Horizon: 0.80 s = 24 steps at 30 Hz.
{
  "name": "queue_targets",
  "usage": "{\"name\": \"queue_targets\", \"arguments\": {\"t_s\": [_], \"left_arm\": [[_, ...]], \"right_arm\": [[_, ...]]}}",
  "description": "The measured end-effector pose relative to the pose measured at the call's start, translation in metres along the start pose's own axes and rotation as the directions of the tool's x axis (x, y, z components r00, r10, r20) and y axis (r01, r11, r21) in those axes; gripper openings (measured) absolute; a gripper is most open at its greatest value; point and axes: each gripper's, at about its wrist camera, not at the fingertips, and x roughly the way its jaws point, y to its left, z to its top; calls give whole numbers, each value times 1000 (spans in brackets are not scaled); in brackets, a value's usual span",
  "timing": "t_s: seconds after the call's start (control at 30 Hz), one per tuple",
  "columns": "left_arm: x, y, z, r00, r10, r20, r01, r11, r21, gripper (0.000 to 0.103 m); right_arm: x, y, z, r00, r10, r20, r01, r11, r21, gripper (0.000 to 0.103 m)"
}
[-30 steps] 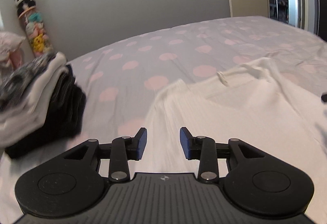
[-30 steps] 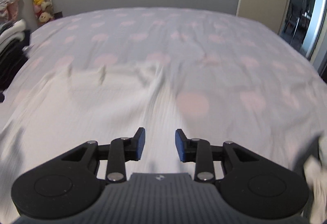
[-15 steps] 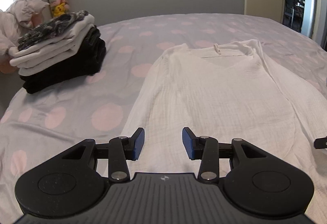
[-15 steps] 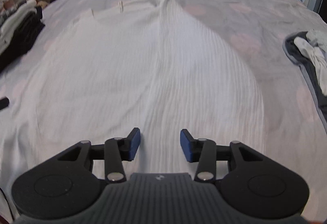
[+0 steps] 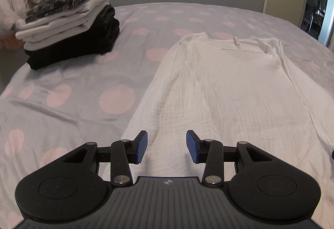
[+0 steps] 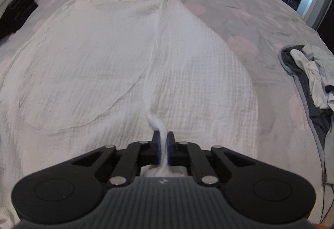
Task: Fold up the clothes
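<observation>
White top pinched in right gripper, beneath parted left gripper.

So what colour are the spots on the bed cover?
Pink spots on the grey bed cover, clearest in the left wrist view.

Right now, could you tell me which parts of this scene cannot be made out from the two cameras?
- Left view: the white top has its near hem behind the left gripper.
- Right view: the fabric past the shut right gripper is hidden by its body.
- Right view: the clothes pile is cut by the edge.
</observation>
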Motion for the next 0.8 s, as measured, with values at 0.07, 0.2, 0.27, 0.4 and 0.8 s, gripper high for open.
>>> {"name": "queue_targets", "arguments": {"t_s": [0.07,0.2,0.27,0.4,0.8], "left_arm": [[3,4,1,1000,4,1,-4,1000,-17,48],[12,12,5,999,35,-3,-35,998,-50,48],[15,16,8,999,47,-1,-47,997,-69,48],[20,23,12,998,69,7,-68,992,-104,48],[41,41,14,991,134,-20,-136,975,-175,48]], "right_arm": [[-5,-6,5,1000,6,18,-6,1000,30,6],[-15,-19,21,999,-1,42,-2,998,64,6],[-20,-26,31,998,-25,60,23,999,46,6],[-26,-46,58,992,-84,91,83,996,16,6],[-7,-157,147,912,-395,111,393,919,43,6]]}}
